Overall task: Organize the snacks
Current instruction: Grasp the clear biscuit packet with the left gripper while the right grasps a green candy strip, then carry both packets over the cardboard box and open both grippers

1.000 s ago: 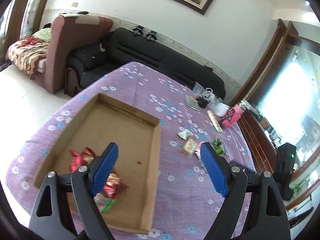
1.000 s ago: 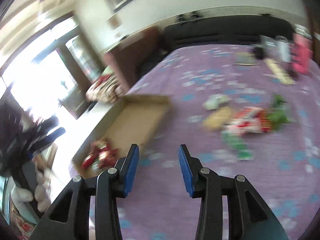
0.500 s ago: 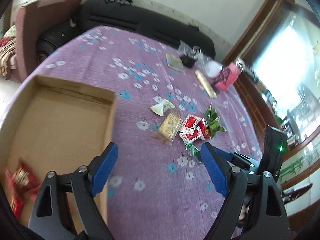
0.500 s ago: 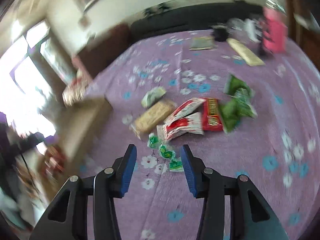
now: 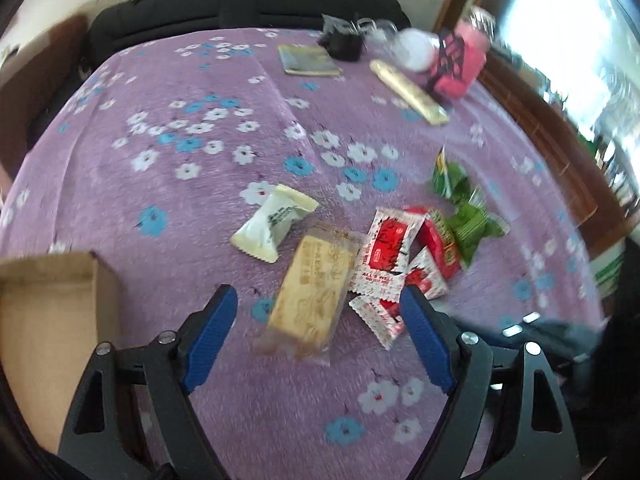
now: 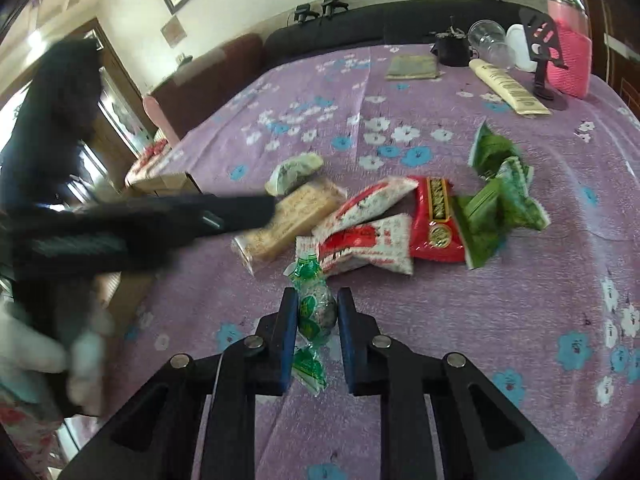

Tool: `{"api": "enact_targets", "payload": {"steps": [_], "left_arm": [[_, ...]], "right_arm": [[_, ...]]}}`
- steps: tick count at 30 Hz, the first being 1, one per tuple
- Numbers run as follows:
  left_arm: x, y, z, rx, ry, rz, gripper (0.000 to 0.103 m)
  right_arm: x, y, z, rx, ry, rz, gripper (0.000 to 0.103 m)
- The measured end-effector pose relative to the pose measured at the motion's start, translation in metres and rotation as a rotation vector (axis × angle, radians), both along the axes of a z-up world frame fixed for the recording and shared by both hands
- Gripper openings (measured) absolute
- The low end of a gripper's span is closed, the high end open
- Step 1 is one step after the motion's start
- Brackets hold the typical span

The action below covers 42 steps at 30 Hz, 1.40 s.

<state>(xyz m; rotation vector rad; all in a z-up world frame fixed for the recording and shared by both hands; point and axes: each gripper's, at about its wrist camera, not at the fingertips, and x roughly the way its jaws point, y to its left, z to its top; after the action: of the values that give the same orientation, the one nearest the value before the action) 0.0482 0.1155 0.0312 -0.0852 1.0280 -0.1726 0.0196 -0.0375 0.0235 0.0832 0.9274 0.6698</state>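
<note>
A purple tablecloth (image 6: 460,320) patterned with white and blue flowers carries red-and-white packets (image 6: 368,240), green packets (image 6: 500,200), a tan biscuit pack (image 5: 316,292), a green-wrapped candy (image 6: 314,308) and a brown cardboard box (image 5: 44,320).

The right gripper (image 6: 318,312) has just closed its blue pads on a green-wrapped candy (image 6: 314,308) near the front of a purple flowered worktop (image 6: 520,280). Just beyond lie red-and-white packets (image 6: 368,236), a red packet (image 6: 436,220), green packets (image 6: 500,192) and a tan biscuit pack (image 6: 288,216). The blurred left gripper (image 6: 240,210) reaches in from the left, over the biscuit pack. A cardboard box (image 6: 164,184) sits far left.
</note>
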Motion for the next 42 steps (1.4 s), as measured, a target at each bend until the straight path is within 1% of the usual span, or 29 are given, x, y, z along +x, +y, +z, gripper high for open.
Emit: {"api": "enact_targets", "payload": {"steps": [3,4,6,7,9,14,16,19,20,24,27,28,30,31,32,34,36,38,39,40,41,42], "left_arm": [[0.006,-0.006,-0.011,0.053,0.021,-0.030,0.071],[0.008,-0.007,-0.014,0.061,0.027,-0.038,0.066],[0.011,-0.011,-0.017,0.110,0.019,-0.058,0.055],[0.011,-0.012,-0.018,0.129,0.015,-0.069,0.053],[0.009,-0.016,-0.018,0.145,0.004,-0.090,0.037],[0.001,-0.016,-0.014,0.145,-0.010,-0.065,0.036],[-0.006,-0.012,-0.009,0.122,-0.020,-0.055,0.036],[-0.024,0.002,0.007,0.065,-0.045,-0.019,0.036],[-0.034,0.011,0.016,0.036,-0.062,-0.002,0.036],[-0.074,0.049,0.046,-0.040,-0.112,0.076,0.036],[-0.102,0.087,0.060,-0.062,-0.129,0.153,0.036],[-0.112,0.104,0.063,-0.040,-0.136,0.192,0.036],[-0.121,0.128,0.063,-0.018,-0.135,0.246,0.036],[-0.125,0.142,0.062,-0.031,-0.132,0.271,0.036],[-0.128,0.156,0.060,-0.041,-0.128,0.299,0.036],[-0.131,0.180,0.055,-0.013,-0.120,0.356,0.036],[-0.134,0.199,0.047,-0.024,-0.103,0.393,0.036],[-0.135,0.216,0.036,-0.010,-0.073,0.435,0.036],[-0.136,0.223,0.031,-0.015,-0.060,0.448,0.036],[-0.139,0.229,0.027,-0.029,-0.047,0.459,0.036],[-0.141,0.235,0.021,-0.051,-0.033,0.470,0.036],[-0.143,0.238,0.017,-0.056,-0.025,0.475,0.036]], "right_arm": [[0.005,-0.014,0.006,0.051,0.006,-0.039,0.018],[0.008,-0.019,0.006,0.067,0.014,-0.055,0.018],[0.012,-0.026,0.006,0.091,0.032,-0.075,0.018],[0.014,-0.030,0.006,0.108,0.044,-0.084,0.018],[0.016,-0.035,0.008,0.124,0.047,-0.102,0.018],[0.014,-0.037,0.011,0.144,0.032,-0.109,0.018],[0.012,-0.036,0.012,0.141,0.020,-0.108,0.018],[0.009,-0.035,0.015,0.148,0.002,-0.102,0.018],[0.008,-0.034,0.016,0.150,-0.005,-0.098,0.018],[0.004,-0.030,0.018,0.153,-0.021,-0.090,0.018],[-0.002,-0.023,0.021,0.144,-0.042,-0.082,0.018],[-0.002,-0.019,0.022,0.143,-0.031,-0.078,0.018],[-0.005,-0.004,0.028,0.198,0.039,-0.027,0.018],[-0.009,0.010,0.033,0.215,0.059,0.009,0.018],[-0.013,0.020,0.038,0.212,0.056,0.028,0.018],[-0.024,0.052,0.049,0.200,0.040,0.092,0.018],[-0.033,0.091,0.051,0.199,0.074,0.169,0.018],[-0.042,0.129,0.049,0.161,0.087,0.233,0.018],[-0.045,0.143,0.046,0.138,0.091,0.254,0.018],[-0.049,0.164,0.041,0.108,0.102,0.282,0.018],[-0.052,0.179,0.036,0.090,0.118,0.299,0.018],[-0.053,0.192,0.030,0.075,0.134,0.314,0.018]]}}
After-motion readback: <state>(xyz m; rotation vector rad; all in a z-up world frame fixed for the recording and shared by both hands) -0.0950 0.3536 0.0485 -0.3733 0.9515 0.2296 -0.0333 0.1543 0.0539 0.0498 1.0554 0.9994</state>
